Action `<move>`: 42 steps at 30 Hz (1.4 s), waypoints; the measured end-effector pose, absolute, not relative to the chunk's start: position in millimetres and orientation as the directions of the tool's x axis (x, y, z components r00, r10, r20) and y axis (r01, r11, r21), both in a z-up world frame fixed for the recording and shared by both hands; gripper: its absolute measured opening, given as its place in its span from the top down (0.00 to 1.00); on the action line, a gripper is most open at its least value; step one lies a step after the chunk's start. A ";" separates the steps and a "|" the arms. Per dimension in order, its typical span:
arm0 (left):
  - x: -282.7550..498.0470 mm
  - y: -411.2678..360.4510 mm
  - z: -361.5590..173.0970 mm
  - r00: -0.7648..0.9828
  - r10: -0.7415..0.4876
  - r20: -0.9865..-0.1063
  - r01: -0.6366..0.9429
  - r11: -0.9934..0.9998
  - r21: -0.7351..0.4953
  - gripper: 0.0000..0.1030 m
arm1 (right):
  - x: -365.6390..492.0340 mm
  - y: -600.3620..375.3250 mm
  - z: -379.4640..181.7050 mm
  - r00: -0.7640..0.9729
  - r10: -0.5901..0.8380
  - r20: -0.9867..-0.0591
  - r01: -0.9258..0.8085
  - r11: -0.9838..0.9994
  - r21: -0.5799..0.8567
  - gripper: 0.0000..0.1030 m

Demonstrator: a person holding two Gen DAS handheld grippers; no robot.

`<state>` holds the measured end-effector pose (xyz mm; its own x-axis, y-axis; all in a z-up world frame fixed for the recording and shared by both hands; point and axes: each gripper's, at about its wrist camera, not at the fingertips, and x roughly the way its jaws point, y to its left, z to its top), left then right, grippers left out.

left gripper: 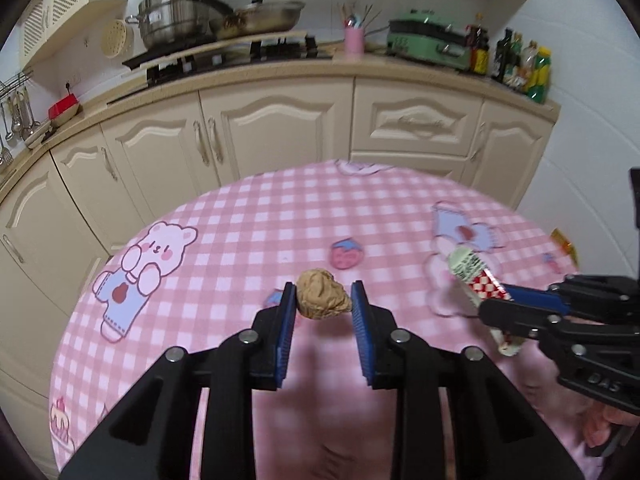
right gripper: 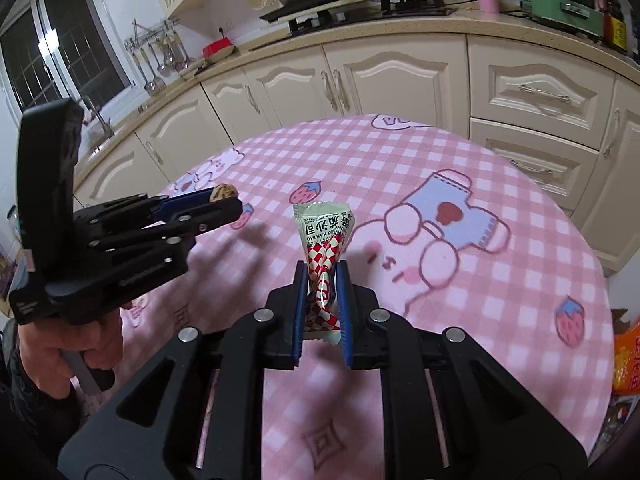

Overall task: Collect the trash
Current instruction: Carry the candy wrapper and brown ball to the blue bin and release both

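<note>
My left gripper (left gripper: 323,298) is shut on a crumpled brown paper ball (left gripper: 322,295) and holds it above the pink checked tablecloth (left gripper: 240,232). It also shows in the right wrist view (right gripper: 228,196), at the left, with the ball (right gripper: 224,191) at its tips. My right gripper (right gripper: 323,276) is shut on a red-and-white checked snack wrapper (right gripper: 326,240) with a pale green top, which sticks up between the blue pads. In the left wrist view the right gripper (left gripper: 496,300) holds the wrapper (left gripper: 470,270) at the right.
The round table stands before cream kitchen cabinets (left gripper: 280,128). The counter holds pots (left gripper: 176,12), a pink utensil cup (left gripper: 354,42), a green appliance (left gripper: 432,42) and bottles (left gripper: 520,60). Orange packaging (right gripper: 628,360) lies past the table's right edge.
</note>
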<state>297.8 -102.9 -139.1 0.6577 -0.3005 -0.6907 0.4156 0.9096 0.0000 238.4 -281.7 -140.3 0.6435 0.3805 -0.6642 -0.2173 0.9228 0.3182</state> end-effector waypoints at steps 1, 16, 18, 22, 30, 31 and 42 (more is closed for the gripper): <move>289.8 -104.5 -133.7 0.665 -0.309 -0.680 0.420 0.908 -0.002 0.74 | 232.3 -284.9 -137.8 0.651 0.376 -0.659 -0.210 0.924 0.319 0.86; 169.2 -184.9 -66.8 0.673 -0.487 -0.556 0.574 0.818 -0.022 0.74 | 107.2 -400.4 -80.6 0.793 0.292 -0.535 -0.075 0.918 0.390 0.86; 154.6 -200.7 -62.5 0.665 -0.511 -0.546 0.598 0.801 -0.021 0.74 | 87.4 -419.9 -75.3 0.810 0.271 -0.520 -0.049 0.915 0.399 0.86; 128.7 -230.5 -57.0 0.643 -0.551 -0.532 0.641 0.767 -0.020 0.74 | 52.2 -456.8 -65.1 0.840 0.218 -0.497 0.001 0.916 0.402 0.86; 85.5 -286.0 -58.1 0.576 -0.626 -0.526 0.722 0.691 -0.033 0.74 | -4.9 -520.8 -68.8 0.865 0.119 -0.487 0.105 0.906 0.409 0.86; 81.0 -293.4 -60.7 0.561 -0.636 -0.529 0.733 0.680 -0.041 0.74 | -12.3 -529.8 -72.4 0.866 0.108 -0.488 0.122 0.901 0.417 0.86; 50.7 -381.5 -116.1 0.418 -0.679 -0.603 0.816 0.573 -0.080 0.74 | -53.9 -609.6 -149.6 0.815 0.054 -0.577 0.290 0.823 0.488 0.86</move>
<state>50.7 -381.5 -116.1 0.4182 -0.6794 -0.6029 0.8155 0.5731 -0.0802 -53.9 -609.6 -149.6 0.8153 0.0544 -0.5765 0.2903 0.8231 0.4882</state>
